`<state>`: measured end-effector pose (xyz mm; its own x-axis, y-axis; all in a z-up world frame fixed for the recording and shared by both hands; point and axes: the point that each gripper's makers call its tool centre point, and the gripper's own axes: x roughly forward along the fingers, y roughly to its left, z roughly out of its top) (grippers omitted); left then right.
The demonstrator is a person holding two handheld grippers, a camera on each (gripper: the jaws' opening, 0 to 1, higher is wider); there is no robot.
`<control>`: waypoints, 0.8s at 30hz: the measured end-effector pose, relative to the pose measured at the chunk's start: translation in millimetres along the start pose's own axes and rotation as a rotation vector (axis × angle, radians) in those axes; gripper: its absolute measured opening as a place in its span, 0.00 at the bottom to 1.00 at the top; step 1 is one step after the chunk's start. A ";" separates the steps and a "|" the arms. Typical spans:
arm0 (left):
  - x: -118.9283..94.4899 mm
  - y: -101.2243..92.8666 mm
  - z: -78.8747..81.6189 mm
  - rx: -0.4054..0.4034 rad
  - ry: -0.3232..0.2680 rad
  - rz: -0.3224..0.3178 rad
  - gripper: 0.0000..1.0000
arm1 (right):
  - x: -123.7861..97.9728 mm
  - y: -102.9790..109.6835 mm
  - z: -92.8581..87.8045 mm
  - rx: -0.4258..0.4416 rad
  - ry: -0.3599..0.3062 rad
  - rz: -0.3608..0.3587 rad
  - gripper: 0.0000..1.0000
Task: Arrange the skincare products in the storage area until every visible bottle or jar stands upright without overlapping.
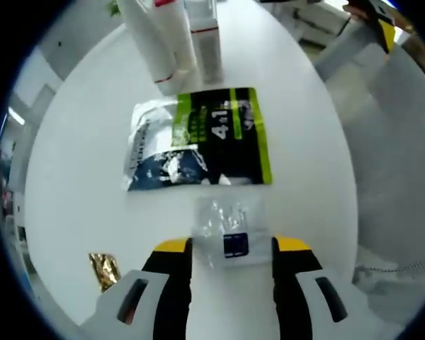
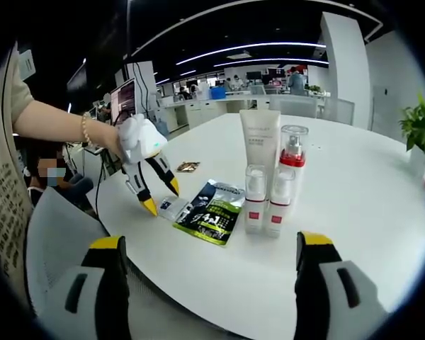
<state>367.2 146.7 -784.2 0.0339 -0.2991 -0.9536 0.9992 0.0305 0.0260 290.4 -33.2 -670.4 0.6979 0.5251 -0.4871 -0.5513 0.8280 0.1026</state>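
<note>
Left gripper view: the left tool (image 1: 231, 248) rises from six o'clock with its yellow-tipped jaws spread apart, one on each side of a small clear sachet (image 1: 230, 228) with a dark blue label that lies flat on the round white counter (image 1: 78, 198); whether the tips touch the sachet cannot be told. Toward twelve o'clock from the sachet, and just beside it, lies a flat green-and-black pouch (image 1: 230, 138) printed "4in1", overlapping a silver-and-blue foil pouch (image 1: 159, 152) at its nine o'clock side. Farther toward twelve o'clock stand a white tube (image 1: 156, 42) and a slim white bottle with a red band (image 1: 207, 39), close together. A small gold wrapper (image 1: 104, 269) lies at eight o'clock, well apart from the pouches. Right gripper view: the right tool (image 2: 209, 265) shows its two jaws wide apart at six o'clock, holding nothing, above the near edge of the counter (image 2: 354, 205). At the centre stands an upright cluster: the tall white tube (image 2: 259, 138), a pump bottle with a red collar (image 2: 292, 152), and two short white bottles with red labels (image 2: 256, 195) side by side in front, all close together. At eight o'clock from the cluster the green-and-black pouch (image 2: 212, 216) lies flat, with the sachet (image 2: 171, 207) beside it. The left tool (image 2: 161, 196), held in a person's hand (image 2: 113, 142), points down over the sachet with jaws parted. The gold wrapper (image 2: 188, 167) lies behind, and a potted plant (image 2: 419, 131) stands at three o'clock.
</note>
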 end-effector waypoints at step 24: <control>-32.1 -18.3 -2.9 -0.488 -0.236 0.085 0.59 | -2.6 0.6 3.6 0.031 -0.028 0.009 0.99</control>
<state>347.7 158.6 -754.9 0.1741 -0.4805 -0.8595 0.8688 0.4858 -0.0956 289.9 -33.3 -666.0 0.7057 0.5375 -0.4617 -0.5434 0.8287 0.1341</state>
